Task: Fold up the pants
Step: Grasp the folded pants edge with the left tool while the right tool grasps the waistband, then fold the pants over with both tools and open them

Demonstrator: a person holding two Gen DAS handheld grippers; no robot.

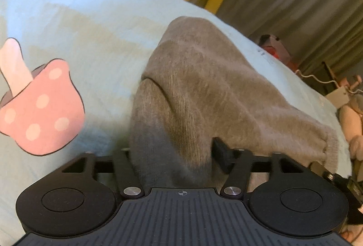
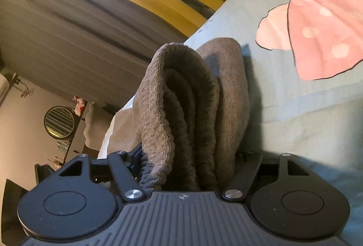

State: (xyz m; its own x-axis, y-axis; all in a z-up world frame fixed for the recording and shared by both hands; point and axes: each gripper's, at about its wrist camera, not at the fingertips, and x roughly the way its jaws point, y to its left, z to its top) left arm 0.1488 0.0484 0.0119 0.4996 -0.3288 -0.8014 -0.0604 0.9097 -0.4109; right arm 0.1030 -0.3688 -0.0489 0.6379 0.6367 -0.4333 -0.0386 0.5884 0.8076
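Pale bedsheet (image 1: 90, 25) under gripper-pinched brown pants (image 1: 204, 87).

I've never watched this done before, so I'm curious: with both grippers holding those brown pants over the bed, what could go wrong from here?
1. The right gripper pinches a thick bundle of several ribbed layers of the pants; an inner layer could slip out and spoil the fold.
2. The left gripper holds only a fold of the pants, so the loose part may sag unevenly.
3. The sheet looks soft and could wrinkle under the pants.
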